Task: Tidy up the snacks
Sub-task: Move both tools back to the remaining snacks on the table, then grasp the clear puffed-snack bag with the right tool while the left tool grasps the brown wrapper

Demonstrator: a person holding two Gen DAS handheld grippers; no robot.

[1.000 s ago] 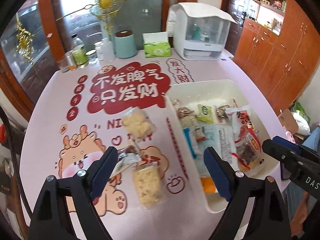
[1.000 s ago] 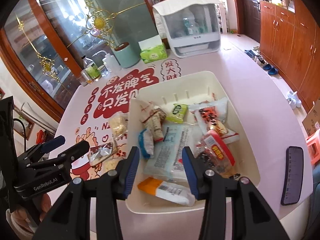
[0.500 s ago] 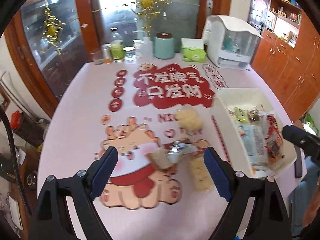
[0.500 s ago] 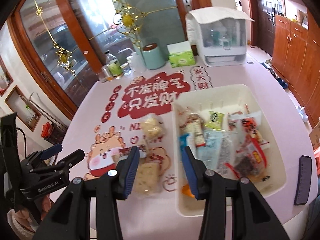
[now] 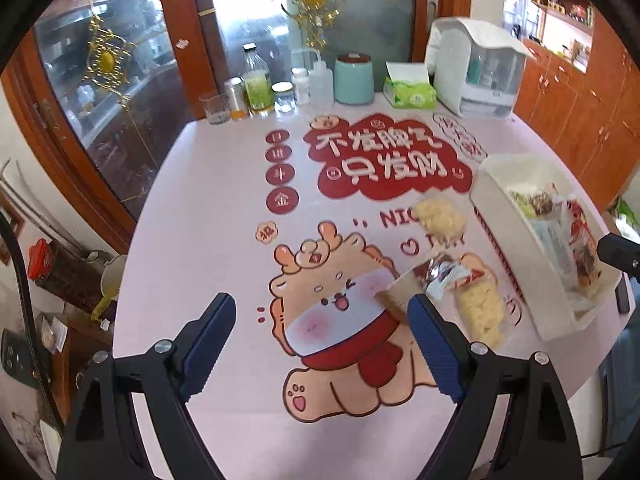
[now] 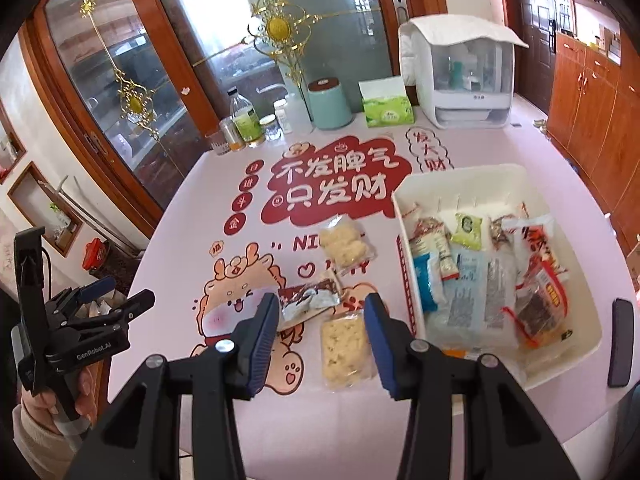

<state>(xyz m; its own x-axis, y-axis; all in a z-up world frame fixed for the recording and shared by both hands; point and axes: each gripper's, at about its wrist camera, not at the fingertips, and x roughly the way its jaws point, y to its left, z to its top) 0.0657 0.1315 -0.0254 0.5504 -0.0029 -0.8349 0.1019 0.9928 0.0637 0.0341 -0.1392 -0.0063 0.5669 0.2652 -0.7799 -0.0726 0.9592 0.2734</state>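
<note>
My view has slid left across the tabletop (image 5: pixel 192 208); the white bin (image 6: pixel 404 216) of snacks now sits farther right. Three loose snack packets (image 6: pixel 344 344) stay beside it. Left gripper (image 5: pixel 320 336) fingers remain wide apart, right gripper (image 6: pixel 322 340) fingers narrower, both empty.

Left gripper (image 5: pixel 320 344), right gripper (image 6: pixel 322 330): black frames, blue ribbed pads, silver screws. Left body lettered "GenRobot.AI", black cable attached. Hand (image 6: pixel 52 404): cream sleeve cuff.
</note>
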